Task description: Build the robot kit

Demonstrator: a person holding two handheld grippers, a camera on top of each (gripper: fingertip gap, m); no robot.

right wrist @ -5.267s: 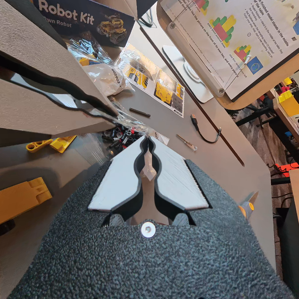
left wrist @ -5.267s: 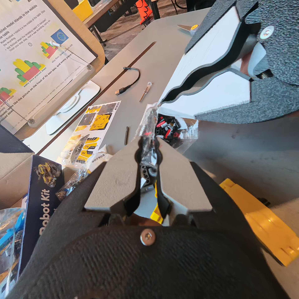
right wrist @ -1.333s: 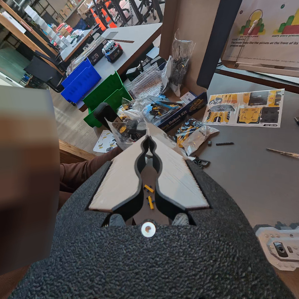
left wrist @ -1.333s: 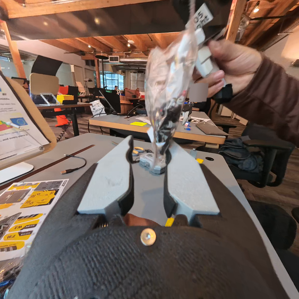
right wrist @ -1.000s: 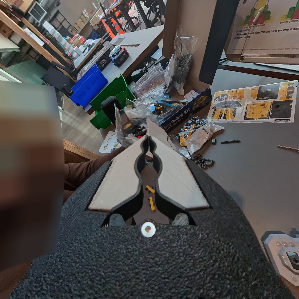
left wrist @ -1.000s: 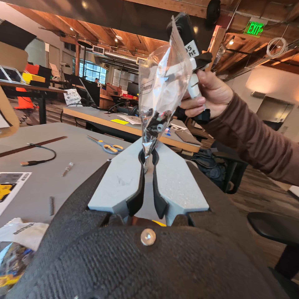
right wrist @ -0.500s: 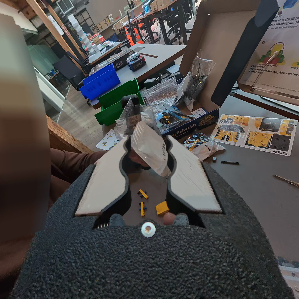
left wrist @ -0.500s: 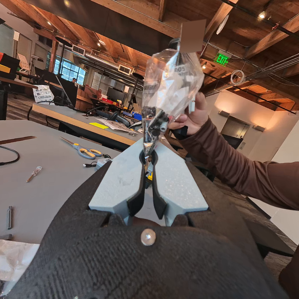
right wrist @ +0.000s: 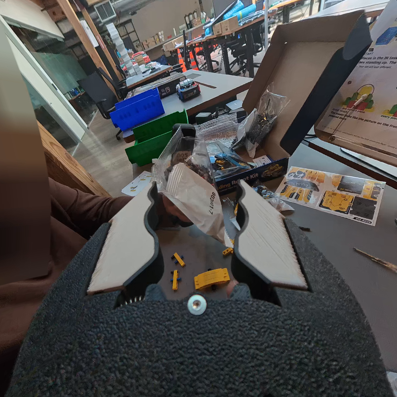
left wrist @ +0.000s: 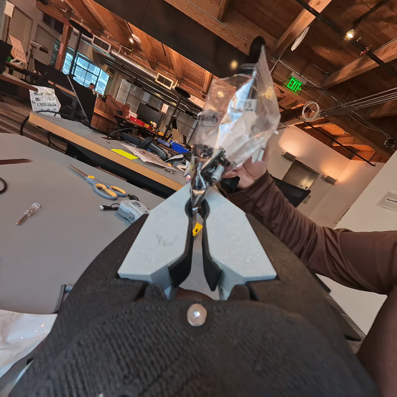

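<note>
Left wrist view: the left gripper (left wrist: 196, 200), jaws nearly closed, pinches the lower corner of a clear bag (left wrist: 233, 129) of small dark parts. The bag stands upright above the tabletop (left wrist: 53, 225), its long axis vertical.

Right wrist view: the right gripper (right wrist: 196, 194), jaws wide apart, frames the bag (right wrist: 193, 193) without gripping it. Yellow pieces (right wrist: 211, 278) lie below.

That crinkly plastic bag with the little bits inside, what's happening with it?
A person holds a two-finger tool in each hand. The left tool is shut on the bottom corner of the clear crinkly plastic bag of small dark parts, holding it up above the grey table. The right tool is open, with the bag's top end between its fingers. Small yellow plastic pieces lie on the table underneath.
</note>
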